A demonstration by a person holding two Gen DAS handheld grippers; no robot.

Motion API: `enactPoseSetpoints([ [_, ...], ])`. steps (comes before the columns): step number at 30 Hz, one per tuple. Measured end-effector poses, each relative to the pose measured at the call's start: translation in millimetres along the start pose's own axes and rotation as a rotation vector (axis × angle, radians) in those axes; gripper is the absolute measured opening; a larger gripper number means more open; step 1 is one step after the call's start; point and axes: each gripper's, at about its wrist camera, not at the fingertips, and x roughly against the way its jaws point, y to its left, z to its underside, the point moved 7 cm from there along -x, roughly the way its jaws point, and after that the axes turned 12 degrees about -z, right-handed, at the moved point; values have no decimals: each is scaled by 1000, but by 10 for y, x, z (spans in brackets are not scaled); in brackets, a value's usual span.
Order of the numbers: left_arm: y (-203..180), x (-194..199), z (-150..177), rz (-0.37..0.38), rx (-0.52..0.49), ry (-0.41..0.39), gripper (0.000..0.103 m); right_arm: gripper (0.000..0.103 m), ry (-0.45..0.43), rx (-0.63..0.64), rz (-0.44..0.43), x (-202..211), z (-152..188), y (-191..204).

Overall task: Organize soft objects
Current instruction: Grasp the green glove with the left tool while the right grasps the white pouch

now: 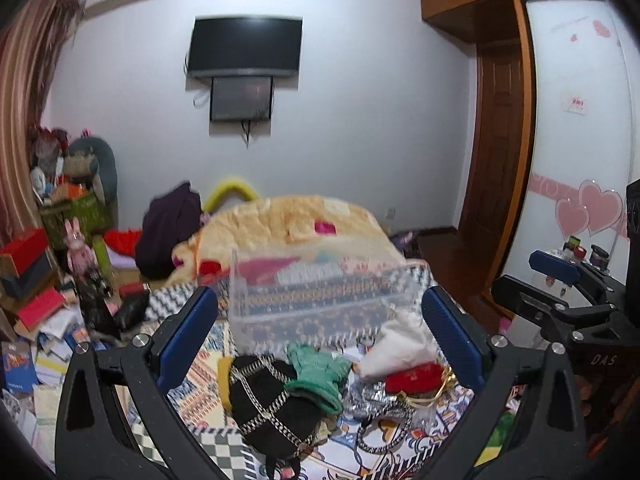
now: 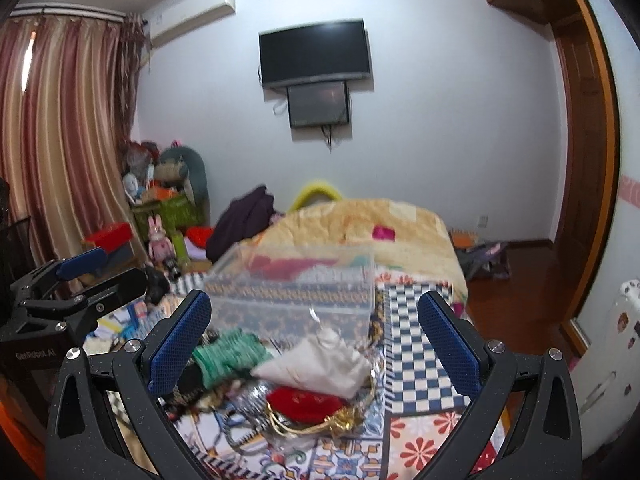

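Observation:
A pile of soft things lies on the patterned bedspread (image 2: 416, 344): a black cap with chains (image 1: 272, 404), a green knit glove (image 1: 316, 376), a white cloth pouch (image 2: 320, 364) and a red pouch with gold cord (image 2: 308, 400). Behind the pile stands a clear plastic box (image 1: 320, 300), also in the right wrist view (image 2: 296, 288). My left gripper (image 1: 320, 332) is open and empty above the cap and glove. My right gripper (image 2: 316, 336) is open and empty above the white pouch. The green glove also shows in the right wrist view (image 2: 228, 356).
A yellow quilt (image 1: 288, 220) covers the far bed end. A dark garment (image 1: 168, 224) hangs at its left. Boxes, papers and toys clutter the floor at left (image 1: 48, 312). A wooden door (image 1: 496, 168) and wardrobe stand right. A television (image 1: 244, 48) hangs on the wall.

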Motion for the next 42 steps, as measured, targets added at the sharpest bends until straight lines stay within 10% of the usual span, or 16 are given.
enactPoseSetpoints([
  [11, 86, -676, 693, 25, 17, 226, 102, 103, 172, -81, -28, -419, 477, -255],
  [17, 94, -873, 905, 53, 40, 299, 76, 94, 234, -110, -45, -556, 619, -298],
  [27, -98, -987, 945, 103, 1, 317, 52, 70, 293, -175, -63, -828, 754, -429],
  [36, -112, -1037, 1047, 83, -14, 334, 30, 20, 331, -186, -71, -877, 822, -439],
  [42, -54, -947, 972, 108, 26, 324, 16, 16, 283, -140, -58, -795, 657, -362],
])
